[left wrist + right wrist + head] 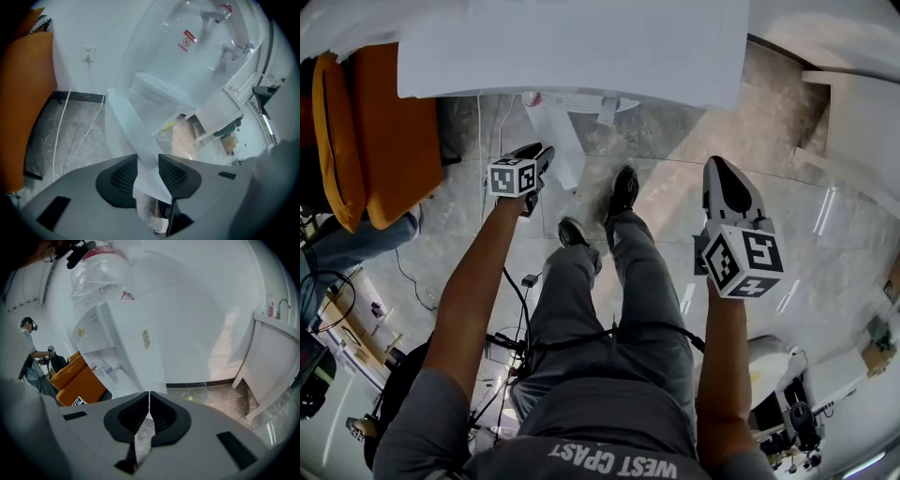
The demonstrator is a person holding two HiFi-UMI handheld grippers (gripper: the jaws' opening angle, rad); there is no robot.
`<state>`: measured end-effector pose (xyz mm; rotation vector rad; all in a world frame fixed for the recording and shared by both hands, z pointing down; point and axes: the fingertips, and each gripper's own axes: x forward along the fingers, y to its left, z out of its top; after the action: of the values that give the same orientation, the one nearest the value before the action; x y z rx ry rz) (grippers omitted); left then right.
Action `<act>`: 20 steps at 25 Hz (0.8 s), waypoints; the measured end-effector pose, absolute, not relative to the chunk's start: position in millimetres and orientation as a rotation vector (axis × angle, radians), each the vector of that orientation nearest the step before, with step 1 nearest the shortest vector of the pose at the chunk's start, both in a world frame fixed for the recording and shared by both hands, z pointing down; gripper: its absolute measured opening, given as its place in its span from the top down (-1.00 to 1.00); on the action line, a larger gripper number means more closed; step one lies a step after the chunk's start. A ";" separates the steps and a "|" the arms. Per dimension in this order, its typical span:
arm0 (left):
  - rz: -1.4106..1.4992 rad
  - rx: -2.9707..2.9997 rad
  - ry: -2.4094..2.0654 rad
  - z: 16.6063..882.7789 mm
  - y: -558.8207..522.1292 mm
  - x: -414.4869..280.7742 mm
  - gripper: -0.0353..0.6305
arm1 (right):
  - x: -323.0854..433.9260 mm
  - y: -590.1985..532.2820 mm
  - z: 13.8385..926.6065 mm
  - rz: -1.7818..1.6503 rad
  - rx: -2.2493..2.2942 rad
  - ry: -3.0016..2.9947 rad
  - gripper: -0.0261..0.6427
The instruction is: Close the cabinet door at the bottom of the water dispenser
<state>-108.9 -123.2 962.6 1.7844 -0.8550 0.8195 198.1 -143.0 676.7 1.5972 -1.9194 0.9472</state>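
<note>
The white water dispenser stands in front of me, and its bottom cabinet door swings out toward my feet. My left gripper is at the door's free edge. In the left gripper view the door panel runs between the jaws of the left gripper, which are shut on its thin edge. The taps and open cabinet show beyond. My right gripper hangs apart on the right, away from the door. In its own view the right gripper is shut and empty, with the dispenser to its left.
An orange sofa stands left of the dispenser, with a cord running from a wall socket. A white counter is at the right. My shoes are close to the door. Another person stands far left.
</note>
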 end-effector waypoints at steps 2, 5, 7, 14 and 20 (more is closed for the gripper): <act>0.806 1.800 -0.838 962.0 -124.6 -96.4 0.46 | 200.2 -144.0 676.9 0.948 1.600 -1.918 0.83; 0.793 1.820 -0.819 962.1 -128.4 -78.9 0.47 | 204.6 -145.1 678.1 0.954 1.609 -1.911 0.83; 0.785 1.832 -0.809 961.4 -132.1 -69.9 0.49 | 207.0 -145.3 678.5 0.958 1.614 -1.905 0.83; 0.771 1.886 -0.802 958.9 -149.4 -39.5 0.49 | 222.8 -144.0 682.5 0.970 1.631 -1.880 0.83; 0.763 1.948 -0.852 961.6 -169.5 -19.7 0.55 | 235.4 -147.9 688.7 0.979 1.645 -1.863 0.83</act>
<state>-19.7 -169.5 961.6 1.9477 -0.8524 0.7633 235.4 -147.9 688.7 1.6454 -1.8629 0.9789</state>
